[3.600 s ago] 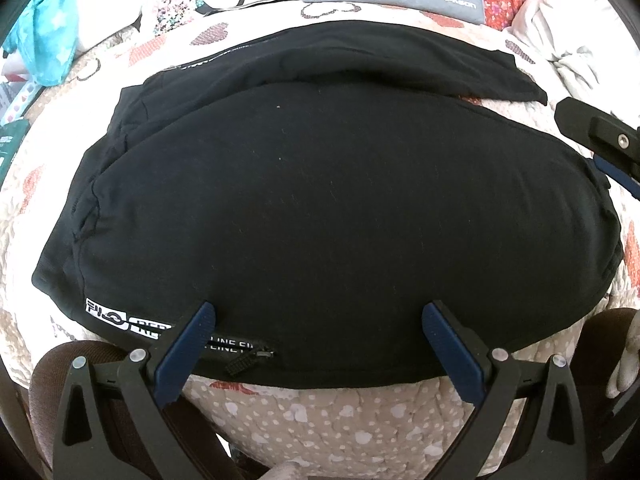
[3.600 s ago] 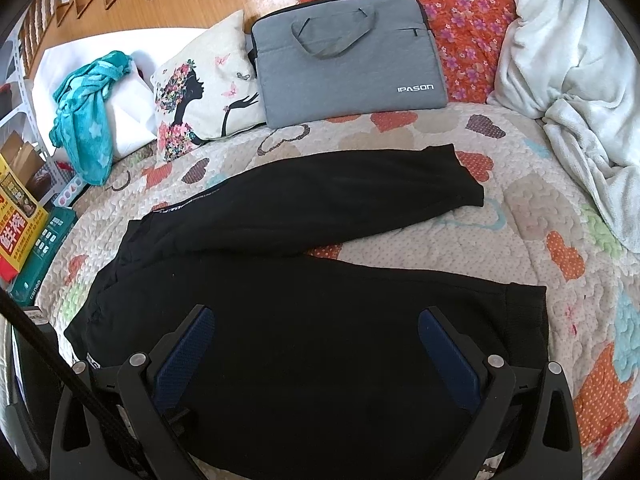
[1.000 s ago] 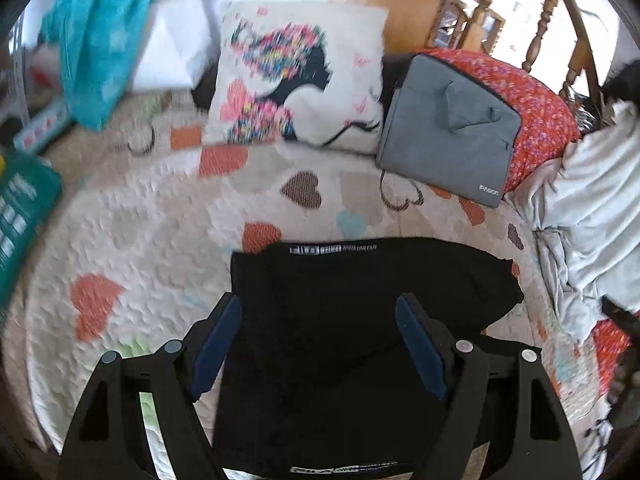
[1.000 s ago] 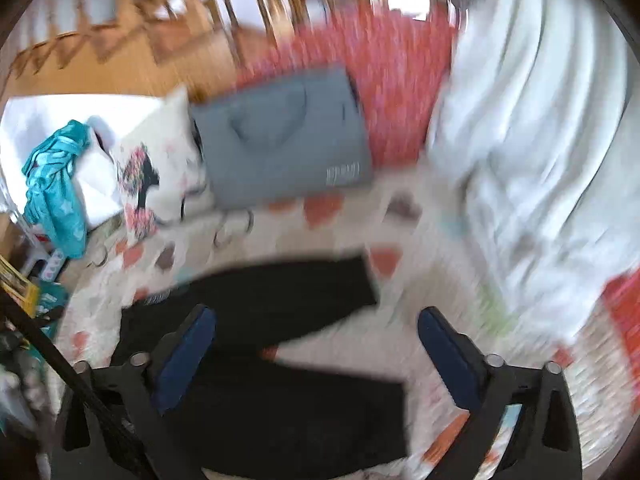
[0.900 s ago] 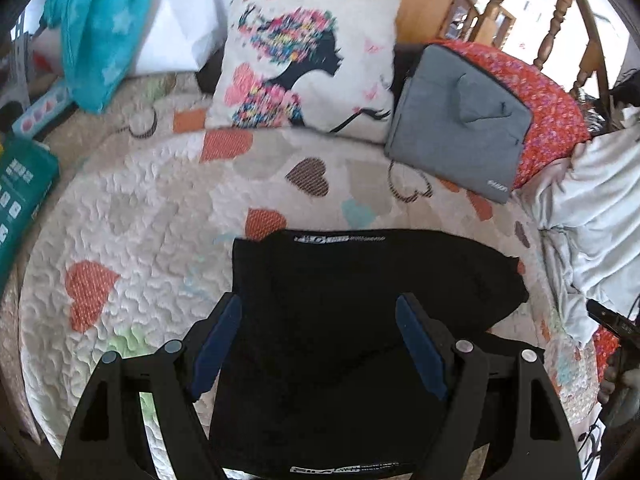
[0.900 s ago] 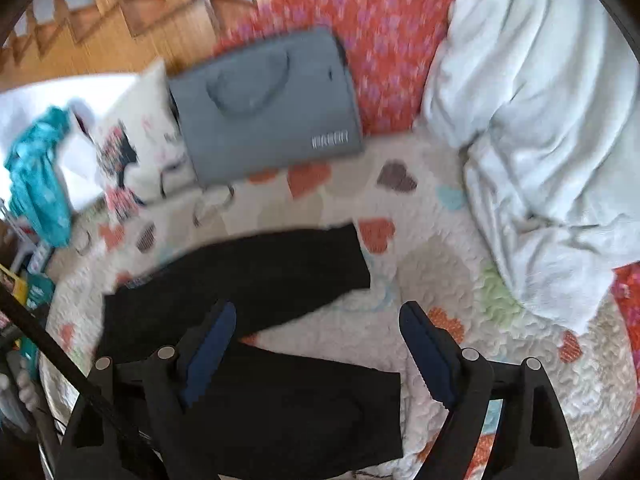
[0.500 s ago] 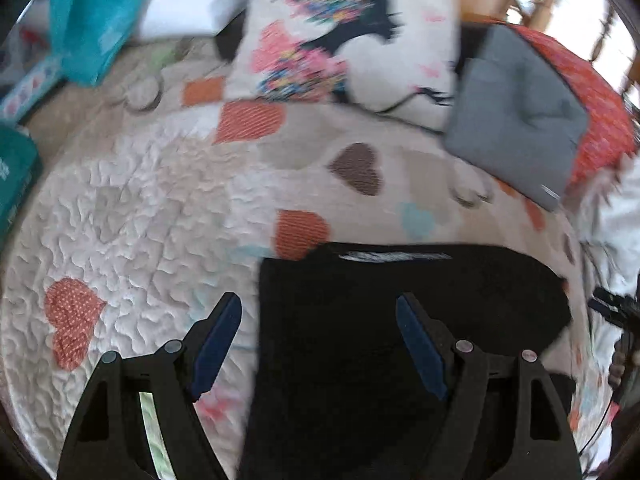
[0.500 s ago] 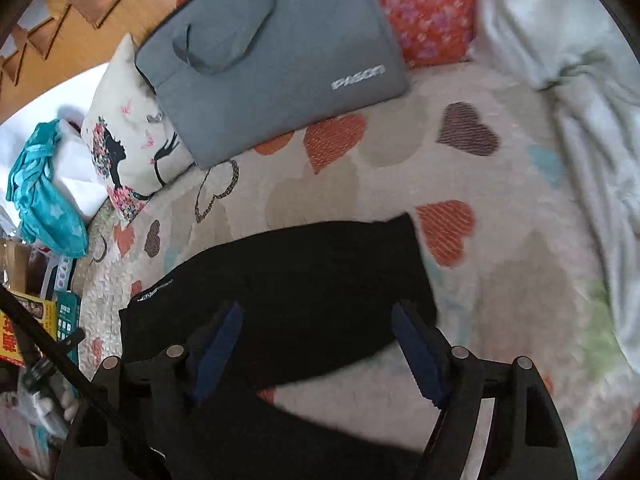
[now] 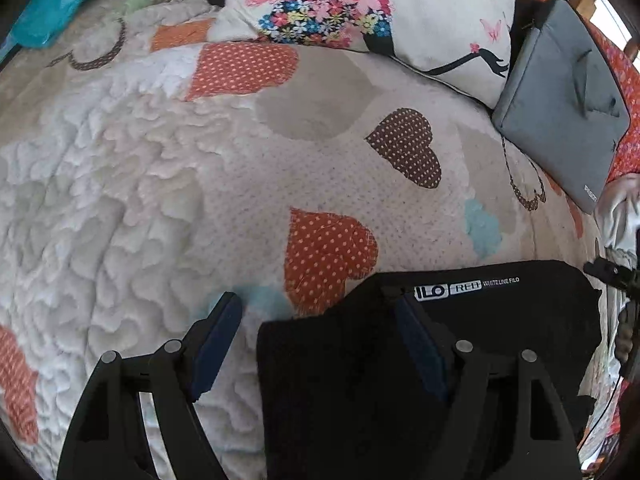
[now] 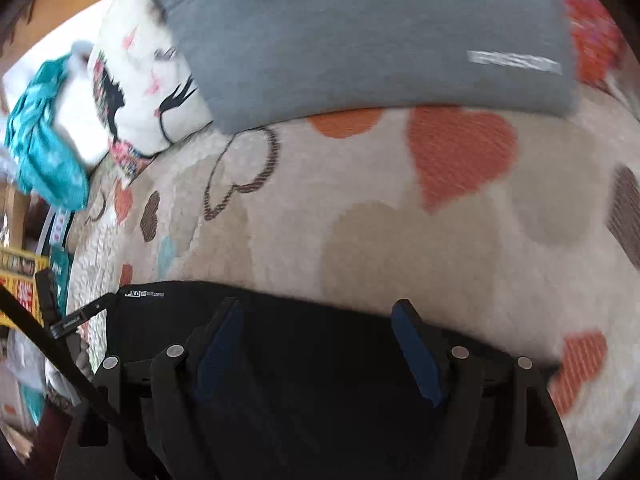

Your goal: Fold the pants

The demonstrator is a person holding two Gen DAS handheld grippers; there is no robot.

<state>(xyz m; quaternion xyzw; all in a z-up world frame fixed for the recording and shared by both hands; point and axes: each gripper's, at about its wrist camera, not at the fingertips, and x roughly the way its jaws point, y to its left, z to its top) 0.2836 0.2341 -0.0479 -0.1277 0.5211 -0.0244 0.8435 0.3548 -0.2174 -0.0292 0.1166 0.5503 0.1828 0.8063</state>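
Note:
The black pants lie flat on the heart-patterned quilt, with a white printed logo along their far edge. My left gripper is open, low over the pants' far left corner; its right finger is over the cloth and its left finger is over the quilt. In the right wrist view the pants fill the lower frame. My right gripper is open, both fingers just above the far edge of the black cloth. Neither gripper holds anything.
A white cushion with a floral silhouette and a grey laptop bag lean at the back of the bed. A teal cloth and boxes lie at the left. A pale blanket lies at the right.
Both grippers have dropped lower and moved forward to the far edge of the pants. The views now sit close over the quilt; both grippers stay open.

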